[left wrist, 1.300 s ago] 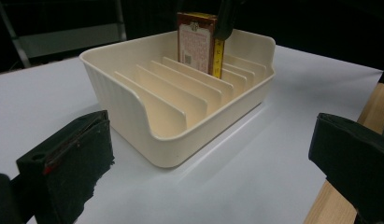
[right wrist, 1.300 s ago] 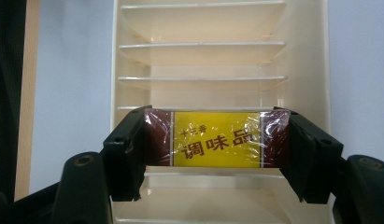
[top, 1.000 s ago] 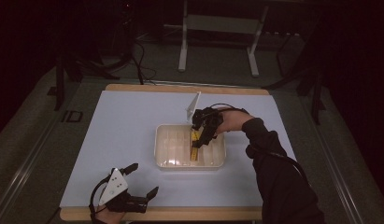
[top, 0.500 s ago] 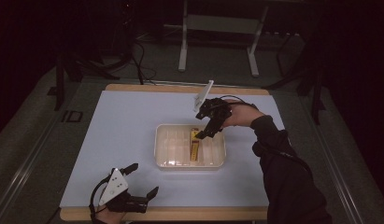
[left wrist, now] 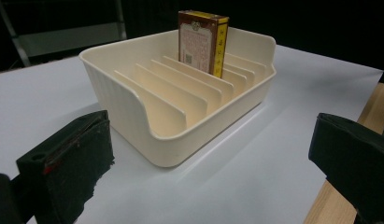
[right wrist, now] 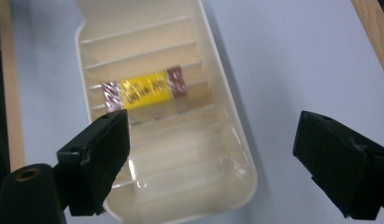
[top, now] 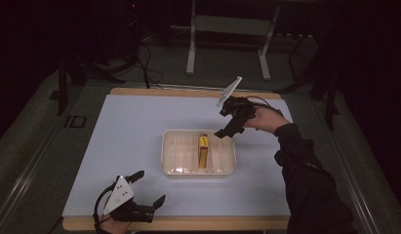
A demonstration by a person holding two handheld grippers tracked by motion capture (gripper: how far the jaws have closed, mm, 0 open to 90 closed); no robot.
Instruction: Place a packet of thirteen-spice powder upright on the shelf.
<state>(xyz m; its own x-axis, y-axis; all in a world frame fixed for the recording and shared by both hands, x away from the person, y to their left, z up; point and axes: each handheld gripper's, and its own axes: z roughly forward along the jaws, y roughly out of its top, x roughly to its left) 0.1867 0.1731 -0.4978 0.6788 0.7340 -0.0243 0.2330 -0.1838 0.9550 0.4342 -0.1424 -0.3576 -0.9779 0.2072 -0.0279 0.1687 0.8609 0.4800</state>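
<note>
Box: we see the red and yellow box (top: 203,150) standing on edge in a middle slot of the cream rack (top: 174,163).
Right gripper: our right gripper (top: 226,127) hangs above the rack's far right corner; its 2 jaws have just been opening, now wide, nothing between them.
Left gripper: our left gripper (top: 148,187) rests at the table's (top: 139,122) near edge, jaws wide, empty.

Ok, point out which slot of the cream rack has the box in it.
The occupied slot is near the rack's middle, slightly toward the right gripper's side. The red-and-yellow box stands on edge between two dividers there; the other slots are bare.
</note>
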